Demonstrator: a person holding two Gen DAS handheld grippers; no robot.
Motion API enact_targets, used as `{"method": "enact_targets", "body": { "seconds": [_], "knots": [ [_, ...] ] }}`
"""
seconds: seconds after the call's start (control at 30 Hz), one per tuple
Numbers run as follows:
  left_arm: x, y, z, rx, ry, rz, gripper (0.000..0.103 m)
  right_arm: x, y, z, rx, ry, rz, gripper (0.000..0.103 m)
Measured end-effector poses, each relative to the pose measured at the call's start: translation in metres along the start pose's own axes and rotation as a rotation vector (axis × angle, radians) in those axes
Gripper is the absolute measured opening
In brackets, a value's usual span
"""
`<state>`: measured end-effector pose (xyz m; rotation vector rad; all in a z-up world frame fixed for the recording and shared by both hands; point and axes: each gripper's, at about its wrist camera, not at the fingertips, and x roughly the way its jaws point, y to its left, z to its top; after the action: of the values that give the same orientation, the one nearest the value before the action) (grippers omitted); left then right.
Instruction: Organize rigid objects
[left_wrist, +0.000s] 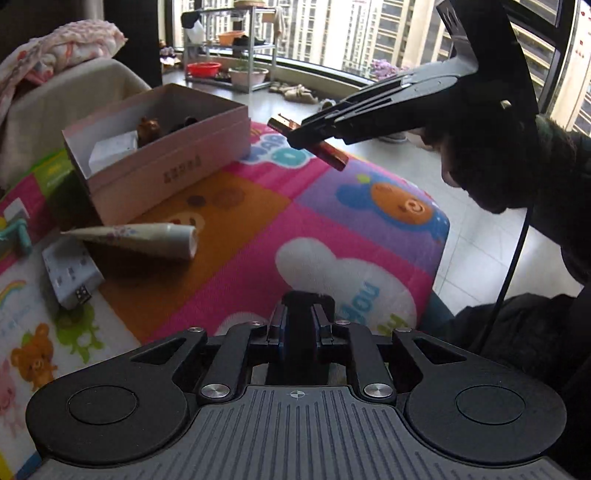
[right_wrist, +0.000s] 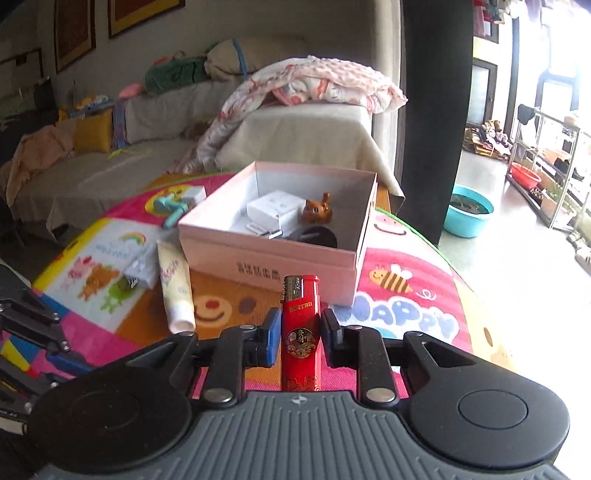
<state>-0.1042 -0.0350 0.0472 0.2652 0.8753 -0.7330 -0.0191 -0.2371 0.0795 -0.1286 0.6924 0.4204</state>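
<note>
My right gripper (right_wrist: 301, 328) is shut on a red lighter (right_wrist: 299, 295), held upright just in front of the open pink box (right_wrist: 273, 258). In the left wrist view this gripper (left_wrist: 310, 138) hovers with the lighter (left_wrist: 334, 157) to the right of the box (left_wrist: 166, 162), above the mat. The box holds a white carton (right_wrist: 271, 210), a brown animal figure (right_wrist: 317, 210) and a dark round thing (right_wrist: 317, 236). My left gripper (left_wrist: 301, 315) is low over the mat's pink part, shut on a small black object (left_wrist: 306, 297).
A cream tube (left_wrist: 147, 236) and a white adapter (left_wrist: 70, 273) lie on the colourful mat (left_wrist: 295, 229) left of the box; a teal item (right_wrist: 171, 208) lies farther back. The table edge drops to tiled floor on the right. A sofa with blankets (right_wrist: 295, 122) stands behind.
</note>
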Motion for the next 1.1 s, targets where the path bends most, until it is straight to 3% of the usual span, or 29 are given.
{"method": "enact_targets", "body": {
  "seconds": [0.13, 0.23, 0.37, 0.43, 0.53, 0.67, 0.8, 1.1],
  "knots": [
    [0.007, -0.013, -0.014, 0.049, 0.021, 0.076, 0.016, 0.004, 0.014, -0.013, -0.049, 0.016, 0.003, 0.022],
    [0.009, -0.015, -0.013, 0.042, 0.019, 0.057, 0.017, 0.014, 0.025, -0.020, -0.072, 0.027, 0.016, 0.023],
    [0.013, -0.019, -0.007, 0.061, 0.025, 0.002, 0.043, 0.026, 0.035, -0.032, -0.068, 0.064, 0.041, 0.023],
    [0.016, -0.021, -0.006, 0.072, 0.020, -0.019, 0.047, 0.029, 0.037, -0.036, -0.066, 0.071, 0.043, 0.023],
    [0.016, -0.022, -0.004, 0.073, 0.010, 0.007, 0.046, 0.028, 0.036, -0.039, -0.057, 0.072, 0.048, 0.023],
    [0.016, -0.017, -0.004, 0.075, 0.020, 0.116, 0.046, 0.025, 0.035, -0.044, -0.077, 0.059, 0.030, 0.024],
    [0.020, -0.013, -0.007, 0.060, 0.050, 0.095, 0.047, 0.021, 0.034, -0.049, -0.096, 0.052, 0.045, 0.039],
    [0.019, -0.012, -0.012, 0.039, 0.024, 0.085, 0.044, 0.035, 0.036, -0.048, -0.103, 0.088, 0.073, 0.039]
  ]
}}
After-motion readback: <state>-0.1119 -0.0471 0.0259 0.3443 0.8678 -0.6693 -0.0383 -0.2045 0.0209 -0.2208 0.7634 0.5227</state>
